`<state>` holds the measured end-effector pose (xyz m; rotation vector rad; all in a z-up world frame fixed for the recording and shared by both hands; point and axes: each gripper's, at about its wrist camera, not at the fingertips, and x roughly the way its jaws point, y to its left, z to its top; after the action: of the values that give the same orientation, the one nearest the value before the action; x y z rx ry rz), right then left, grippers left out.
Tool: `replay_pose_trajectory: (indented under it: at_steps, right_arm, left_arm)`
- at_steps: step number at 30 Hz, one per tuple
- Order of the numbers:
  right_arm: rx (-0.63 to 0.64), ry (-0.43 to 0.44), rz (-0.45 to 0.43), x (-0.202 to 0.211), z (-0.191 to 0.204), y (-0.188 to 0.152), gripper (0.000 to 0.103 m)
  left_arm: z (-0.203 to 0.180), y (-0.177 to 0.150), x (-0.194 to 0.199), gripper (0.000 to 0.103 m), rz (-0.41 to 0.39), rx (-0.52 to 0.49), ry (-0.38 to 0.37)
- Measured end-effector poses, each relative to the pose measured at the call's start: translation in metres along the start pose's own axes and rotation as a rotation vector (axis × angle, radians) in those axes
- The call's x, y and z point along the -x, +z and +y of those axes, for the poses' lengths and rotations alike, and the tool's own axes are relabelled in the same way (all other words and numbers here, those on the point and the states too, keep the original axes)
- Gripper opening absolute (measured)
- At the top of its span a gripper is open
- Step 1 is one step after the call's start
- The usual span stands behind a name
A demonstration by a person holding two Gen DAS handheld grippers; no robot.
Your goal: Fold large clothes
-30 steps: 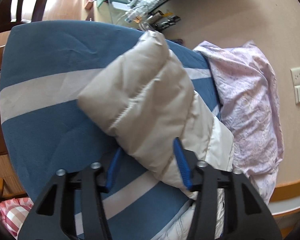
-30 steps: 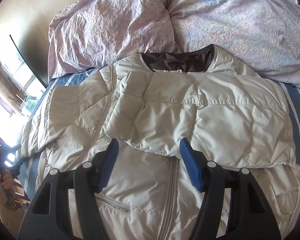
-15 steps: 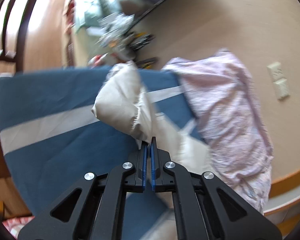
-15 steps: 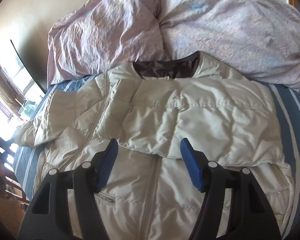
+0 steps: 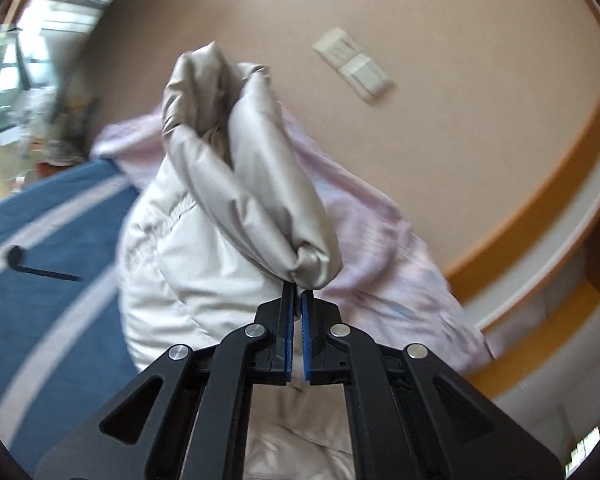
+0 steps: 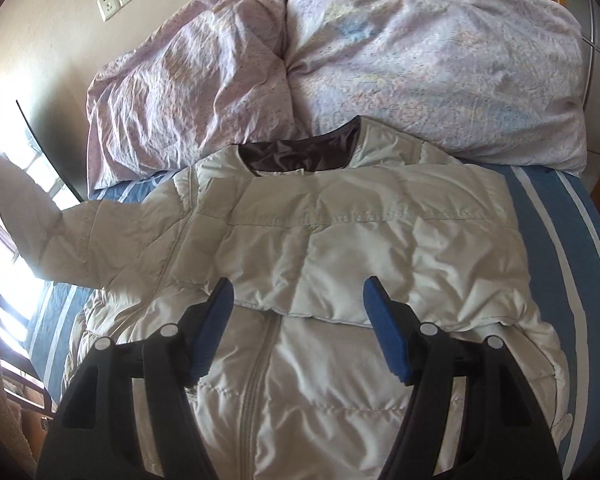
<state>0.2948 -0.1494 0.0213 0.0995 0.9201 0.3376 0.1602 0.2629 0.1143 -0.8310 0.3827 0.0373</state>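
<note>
Here, unmarked cream jacket (image 6: 340, 264).

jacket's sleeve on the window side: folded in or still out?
Out. That sleeve sticks sideways off the jacket, lifted in the shut left gripper; the other lies folded across the chest.

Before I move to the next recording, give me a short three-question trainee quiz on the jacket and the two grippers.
1. True or false: the left gripper is shut on the sleeve of the jacket.
2. What is between the fingers of the right gripper? A) a pillow B) nothing, it hovers open over the jacket C) the zip
3. Fill in: the other sleeve already lies folded across the jacket's ____.

Key:
1. True; the pads pinch the sleeve's end and hold it up off the striped blue sheet.
2. B.
3. Chest; it lies flat just below the dark collar lining, in front of the pink duvet.
</note>
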Motion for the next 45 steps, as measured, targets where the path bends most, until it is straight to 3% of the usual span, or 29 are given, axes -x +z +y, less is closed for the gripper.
replay_pose_trajectory:
  at_steps: [4, 8, 12, 18, 21, 23, 24, 25, 26, 28, 31, 32, 38, 40, 41, 42, 45]
  right_arm:
    - [-0.018, -0.014, -0.004, 0.002, -0.011, 0.0, 0.068]
    - [-0.042, -0.033, -0.01, 0.004, -0.025, -0.001, 0.068]
    - [-0.09, -0.055, -0.012, 0.003, -0.045, -0.003, 0.068]
    - [-0.152, -0.082, -0.014, -0.001, -0.069, -0.01, 0.068]
    - [-0.176, -0.078, -0.012, -0.004, -0.076, -0.01, 0.068]
    - [-0.192, -0.059, -0.006, -0.005, -0.079, -0.009, 0.068]
    - [-0.205, -0.041, 0.001, -0.007, -0.081, -0.008, 0.068]
    - [-0.212, -0.028, 0.005, -0.007, -0.081, -0.007, 0.068]
    - [-0.224, -0.005, 0.012, -0.009, -0.081, -0.007, 0.068]
    - [-0.252, 0.067, 0.031, -0.014, -0.08, -0.005, 0.068]
    - [-0.28, 0.162, 0.075, -0.026, -0.076, -0.004, 0.064]
    - [-0.287, 0.176, 0.09, -0.03, -0.074, -0.005, 0.059]
    - [-0.308, 0.237, 0.183, -0.064, -0.059, -0.009, 0.05]
    - [-0.302, 0.248, 0.202, -0.073, -0.054, -0.01, 0.038]
    - [-0.291, 0.24, 0.206, -0.076, -0.05, -0.01, 0.026]
    - [-0.284, 0.227, 0.199, -0.076, -0.048, -0.01, 0.018]
    - [-0.242, 0.177, 0.081, -0.054, -0.039, -0.005, 0.012]
  left_arm:
    - [-0.053, -0.039, -0.041, 0.002, 0.128, -0.085, -0.135]
    - [-0.08, -0.082, -0.079, 0.002, 0.268, -0.136, -0.196]
    - [-0.096, -0.128, -0.115, 0.002, 0.423, -0.202, -0.198]
    - [-0.095, -0.197, -0.165, 0.003, 0.643, -0.299, -0.105]
    - [-0.088, -0.215, -0.178, 0.011, 0.7, -0.308, -0.089]
    - [-0.081, -0.215, -0.179, 0.036, 0.726, -0.277, -0.122]
    - [-0.078, -0.213, -0.175, 0.046, 0.717, -0.26, -0.136]
    - [-0.08, -0.203, -0.169, 0.068, 0.694, -0.252, -0.144]
    - [-0.078, -0.195, -0.162, 0.083, 0.66, -0.249, -0.153]
    - [-0.075, -0.173, -0.145, 0.094, 0.607, -0.245, -0.168]
    - [-0.062, -0.152, -0.117, 0.095, 0.547, -0.26, -0.161]
    - [-0.055, -0.145, -0.109, 0.096, 0.527, -0.275, -0.144]
    - [-0.007, -0.123, -0.056, 0.096, 0.386, -0.454, 0.105]
    - [0.007, -0.12, -0.044, 0.096, 0.371, -0.493, 0.175]
    - [0.016, -0.118, -0.04, 0.096, 0.366, -0.504, 0.209]
    - [0.022, -0.117, -0.039, 0.096, 0.361, -0.507, 0.232]
    - [0.045, -0.108, -0.031, 0.096, 0.336, -0.489, 0.301]
